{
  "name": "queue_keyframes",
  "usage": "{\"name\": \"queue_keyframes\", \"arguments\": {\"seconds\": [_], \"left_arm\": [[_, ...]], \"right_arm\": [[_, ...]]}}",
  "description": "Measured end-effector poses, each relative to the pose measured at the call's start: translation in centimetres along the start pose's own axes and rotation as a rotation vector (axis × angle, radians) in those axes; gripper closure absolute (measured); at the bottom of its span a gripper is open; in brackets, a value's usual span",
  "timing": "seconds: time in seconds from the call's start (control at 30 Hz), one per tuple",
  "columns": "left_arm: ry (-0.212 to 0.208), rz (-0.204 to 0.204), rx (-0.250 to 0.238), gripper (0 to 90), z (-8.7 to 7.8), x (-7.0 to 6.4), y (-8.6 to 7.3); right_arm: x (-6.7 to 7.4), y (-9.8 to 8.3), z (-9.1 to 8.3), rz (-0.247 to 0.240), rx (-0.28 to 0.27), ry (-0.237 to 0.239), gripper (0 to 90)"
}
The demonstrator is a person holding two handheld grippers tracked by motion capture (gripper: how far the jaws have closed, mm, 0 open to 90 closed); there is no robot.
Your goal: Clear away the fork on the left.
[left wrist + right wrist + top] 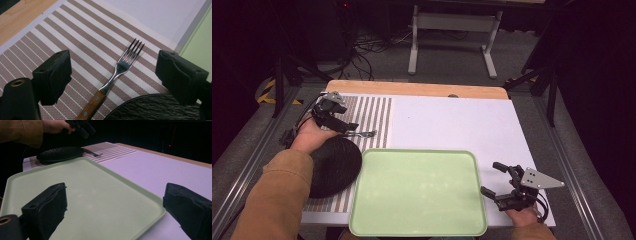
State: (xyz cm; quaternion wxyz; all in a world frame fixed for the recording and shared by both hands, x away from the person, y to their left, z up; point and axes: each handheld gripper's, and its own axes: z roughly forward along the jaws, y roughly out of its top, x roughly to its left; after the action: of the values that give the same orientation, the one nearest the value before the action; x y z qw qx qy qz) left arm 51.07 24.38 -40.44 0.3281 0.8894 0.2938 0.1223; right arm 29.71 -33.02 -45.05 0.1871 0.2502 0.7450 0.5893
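Placemat [362,107], one, striped brown and white, at the left end of the tabletop [452,120]; no writing or brand mark can be read on any item.

Left gripper [343,126], one, held in the person's left hand [314,132] over the placemat; fingers [53,75] spread wide, holding nothing. In the left gripper view the two black fingers stand either side of the fork, apart from it.

Fork [117,72], one, four tines, steel neck, wooden handle with two rivets showing; lies flat on the placemat between plate and far edge, tines toward the tray side, handle end close by the plate rim.

Plate [334,165], one, black, textured surface, round; rests on the near part of the placemat, just beside the tray's left edge, partly under the tan sleeve [277,200].

Tray [419,192], one, pale green, rectangular with rounded corners, nothing on it; sits at the near centre of the tabletop.

Right gripper [493,178], one, with grey three-cornered plate, held low at the tray's right edge; fingers [47,207] wide apart, holding nothing, aimed across the tray.
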Motion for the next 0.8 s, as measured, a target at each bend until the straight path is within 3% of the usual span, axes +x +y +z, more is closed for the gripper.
{"name": "queue_keyframes", "arguments": {"seconds": [0.23,0.3,0.8], "left_arm": [[0.029,-0.032,0.048,15.0,0.6,0.6,-0.5],[0.023,-0.056,0.064,16.5,1.0,0.8,-0.8],[-0.01,-0.079,0.162,21.0,3.6,1.6,-2.1]], "right_arm": [[0.0,0.0,0.0,-0.002,0.003,0.003,6.0],[0.1,0.0,0.0,-0.002,0.002,0.005,6.0],[0.1,-0.2,0.0,0.009,0.01,0.0,6.4]]}}
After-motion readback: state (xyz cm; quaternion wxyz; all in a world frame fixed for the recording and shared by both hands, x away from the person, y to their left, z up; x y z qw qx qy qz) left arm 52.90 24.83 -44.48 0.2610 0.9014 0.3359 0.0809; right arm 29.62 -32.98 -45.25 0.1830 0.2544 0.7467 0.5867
